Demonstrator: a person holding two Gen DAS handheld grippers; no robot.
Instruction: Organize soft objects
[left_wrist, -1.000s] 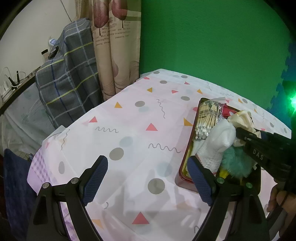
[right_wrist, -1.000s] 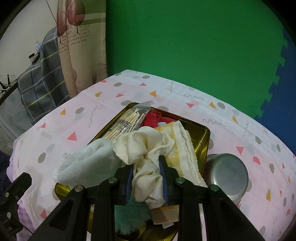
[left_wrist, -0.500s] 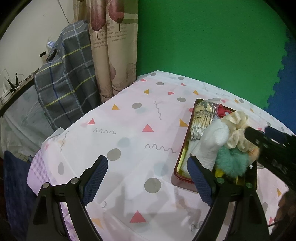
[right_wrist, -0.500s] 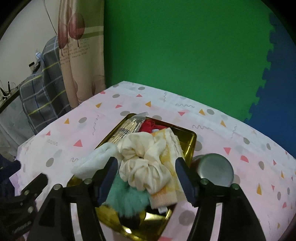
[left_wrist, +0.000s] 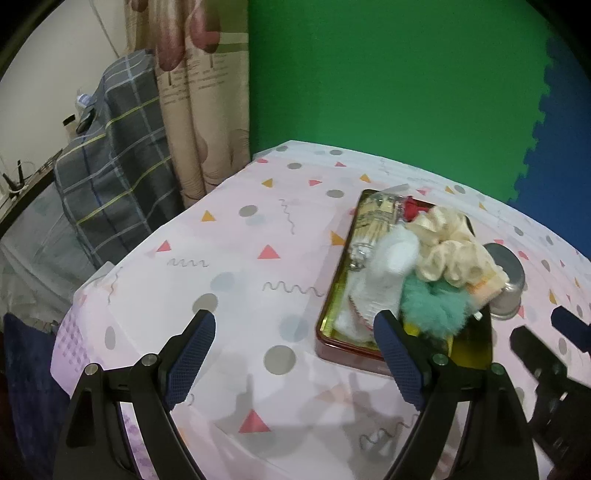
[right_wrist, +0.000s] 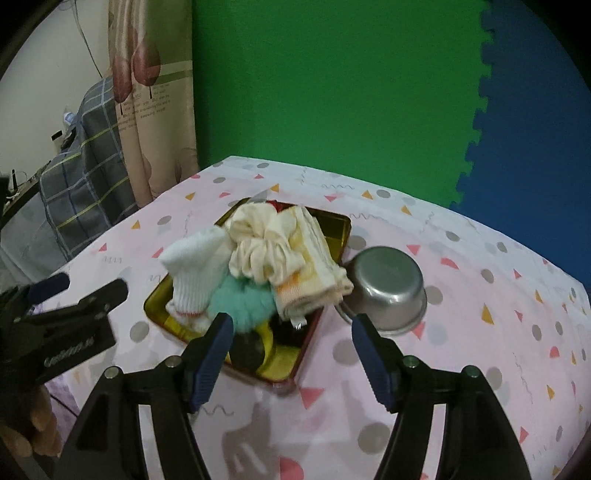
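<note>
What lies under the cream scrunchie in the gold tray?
Under the cream scrunchie are a folded yellow-striped towel and a teal fluffy scrunchie in the gold tray. The tray floor beneath them is covered.

The left hand-held gripper (left_wrist: 293, 360) is hovering with jaws wide apart, empty, over the patterned bench (left_wrist: 236, 266). A gold tray (left_wrist: 334, 321) is lying to its right, holding a cream scrunchie (left_wrist: 448, 245), a white sock (left_wrist: 388, 273) and a teal pom-pom (left_wrist: 432, 308). An upturned steel bowl (left_wrist: 508, 277) is sitting just beside the tray.

A home room — printed curtain (left_wrist: 192, 110), plaid blanket (left_wrist: 110, 155), party-patterned tablecloth (left_wrist: 229, 266) against foam-mat walls.
</note>
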